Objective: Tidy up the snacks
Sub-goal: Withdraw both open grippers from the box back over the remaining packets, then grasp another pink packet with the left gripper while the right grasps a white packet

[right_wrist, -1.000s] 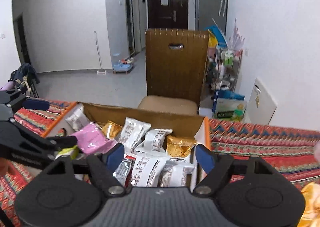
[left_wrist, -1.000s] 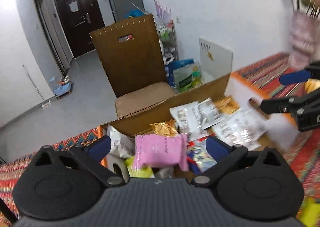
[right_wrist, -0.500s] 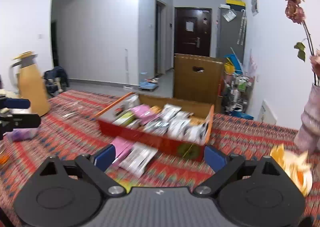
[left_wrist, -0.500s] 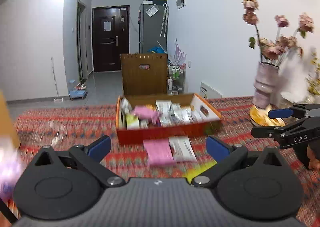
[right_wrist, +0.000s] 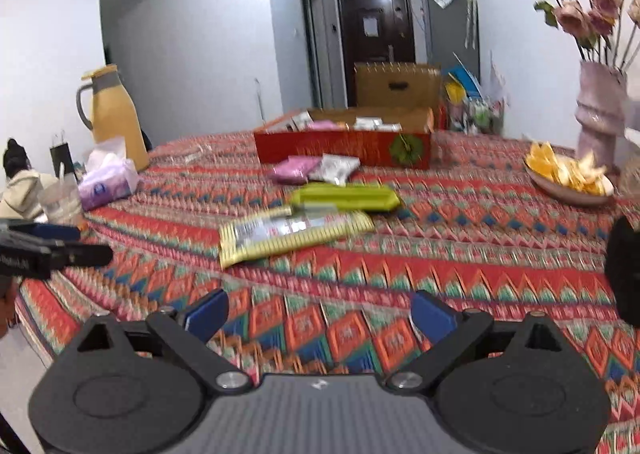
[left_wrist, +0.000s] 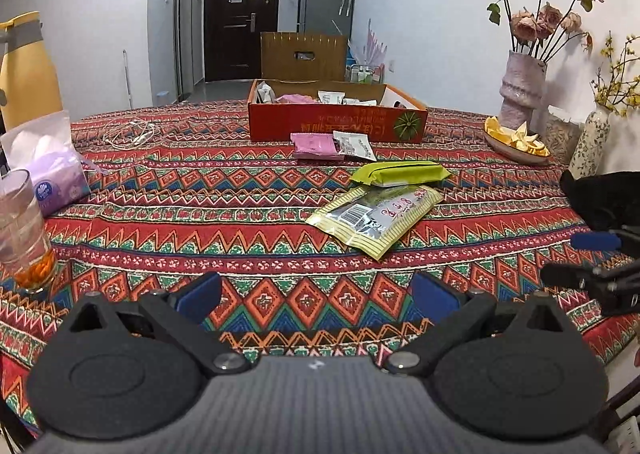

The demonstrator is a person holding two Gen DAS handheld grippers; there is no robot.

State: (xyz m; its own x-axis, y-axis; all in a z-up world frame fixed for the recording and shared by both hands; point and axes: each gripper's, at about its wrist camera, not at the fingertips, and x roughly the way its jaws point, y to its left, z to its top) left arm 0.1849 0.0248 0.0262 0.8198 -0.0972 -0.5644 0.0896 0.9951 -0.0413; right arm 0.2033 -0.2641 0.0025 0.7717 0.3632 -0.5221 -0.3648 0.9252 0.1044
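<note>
Both tools are empty. The left tool (left_wrist: pixel 316 294) has its blue pads spread wide over bare patterned cloth with nothing between them, and the right tool (right_wrist: pixel 320 312) stands just as wide, also over bare cloth.

The snacks still to be put away lie on the desk (left_wrist: pixel 200 214) between the tools and the red box (left_wrist: pixel 336 122), which sits toward the far edge and already holds several packets. A flat yellow packet (left_wrist: pixel 376 214) is nearest, a green packet (left_wrist: pixel 400 173) touches its far end, and a pink packet (left_wrist: pixel 316 145) and a white packet (left_wrist: pixel 356 145) rest just in front of the box wall.

The likely trouble is the yellow packet: it lies flat on soft cloth, so pads closing on it could pinch the cloth instead, or skid the slick wrapper away. Because the green packet overlaps it, lifting one may drag the other. Near the left edge a glass (left_wrist: pixel 24 230) with liquid stands beside a tissue pack (left_wrist: pixel 52 170); a wide swing of the left tool could tip it. At the right edge a dish of peels (left_wrist: pixel 516 142) and a vase (left_wrist: pixel 520 94) are similarly exposed.
</note>
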